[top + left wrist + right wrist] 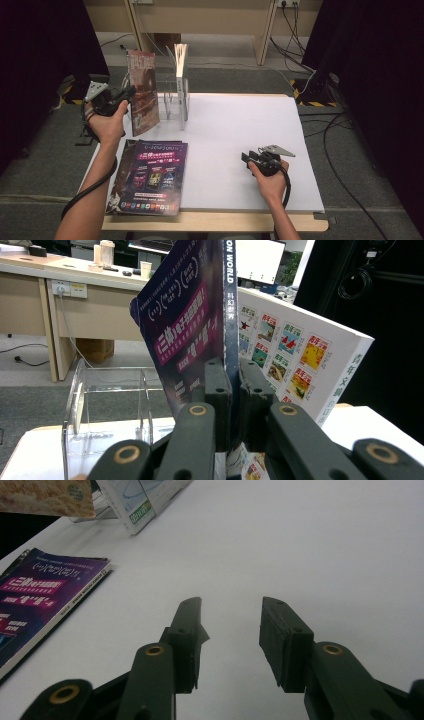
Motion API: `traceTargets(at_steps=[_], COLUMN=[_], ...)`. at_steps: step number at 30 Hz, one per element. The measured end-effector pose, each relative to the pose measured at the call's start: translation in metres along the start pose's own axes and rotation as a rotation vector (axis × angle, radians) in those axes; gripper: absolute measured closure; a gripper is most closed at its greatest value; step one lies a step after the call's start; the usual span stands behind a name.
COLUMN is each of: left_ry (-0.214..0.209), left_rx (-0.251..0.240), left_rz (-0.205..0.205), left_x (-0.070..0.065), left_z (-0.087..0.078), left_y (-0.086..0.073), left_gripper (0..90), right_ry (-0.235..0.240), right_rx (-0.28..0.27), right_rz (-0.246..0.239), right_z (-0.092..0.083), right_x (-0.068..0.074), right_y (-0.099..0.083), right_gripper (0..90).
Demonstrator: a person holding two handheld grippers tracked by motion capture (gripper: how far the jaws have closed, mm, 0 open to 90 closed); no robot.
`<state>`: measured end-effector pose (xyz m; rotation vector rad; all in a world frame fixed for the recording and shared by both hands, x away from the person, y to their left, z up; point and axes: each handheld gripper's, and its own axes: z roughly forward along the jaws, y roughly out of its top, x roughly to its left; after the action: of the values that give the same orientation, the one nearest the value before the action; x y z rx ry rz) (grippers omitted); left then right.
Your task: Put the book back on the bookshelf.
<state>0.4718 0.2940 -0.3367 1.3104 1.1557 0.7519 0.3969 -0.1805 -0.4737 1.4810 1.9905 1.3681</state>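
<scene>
Nearest the person, a purple magazine stack [150, 177] lies flat at the left front of the white counter [240, 130]. The right gripper [252, 157] rests right of that stack, its jaws apart and empty. Beyond the stack, the left gripper [127, 95] has its jaws clamped on the spine of an upright magazine [187, 325], dark purple with pink lettering. Just behind it, a clear acrylic rack [107, 400] holds what seems one thick white-covered book [300, 355], leaning.

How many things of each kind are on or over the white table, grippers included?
Magazines: 3 (held magazine, thick magazine standing in the rack, purple magazine lying flat)
Clear racks: 1 (clear rack)
Grippers: 2 (left gripper, right gripper)
Total: 6
</scene>
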Motion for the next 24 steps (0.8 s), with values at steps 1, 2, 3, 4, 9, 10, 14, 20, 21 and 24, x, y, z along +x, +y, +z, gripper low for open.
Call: traceTargets(at_steps=[1,2,3,4,9,10,14,20,21,24], left_ry=[0.001,0.002,0.003,0.003,0.008,0.008,0.018,0.037,0.043,0.058], left_rx=[0.000,-0.001,-0.002,-0.001,-0.006,-0.008,-0.003,-0.011,-0.015,-0.031], left_rz=[0.001,0.000,0.002,0.004,0.012,0.012,0.028,0.034,0.036,0.051], left_x=[0.000,0.000,0.000,0.000,-0.002,-0.002,-0.003,0.001,0.002,0.005], left_z=[0.001,0.003,0.004,0.005,0.013,0.014,0.024,0.041,0.044,0.053], left_y=[0.000,0.000,0.000,0.000,0.002,0.002,0.005,0.006,0.006,0.004], left_gripper=[84.5,84.5,84.5,84.4,84.4,84.4,84.4,84.5,84.4,84.3], right_ry=[-0.001,0.002,0.002,0.003,0.004,0.006,0.007,0.010,0.010,0.012], right_rx=[0.001,0.008,0.006,0.004,0.004,0.006,0.009,0.008,0.009,0.009], right_rz=[-0.007,0.002,-0.001,-0.004,-0.004,-0.001,0.008,0.003,0.001,-0.002], right_z=[0.001,0.001,0.001,0.002,0.002,0.002,0.002,0.003,0.003,0.004], right_x=[0.000,0.001,0.001,0.001,0.001,0.001,0.001,0.000,-0.001,-0.001], right_y=[0.000,0.000,-0.001,-0.001,-0.001,-0.001,-0.001,-0.002,-0.002,-0.003], right_gripper=[61.1,61.1,61.1,61.2,61.2,61.1,61.1,61.1,61.2,61.2])
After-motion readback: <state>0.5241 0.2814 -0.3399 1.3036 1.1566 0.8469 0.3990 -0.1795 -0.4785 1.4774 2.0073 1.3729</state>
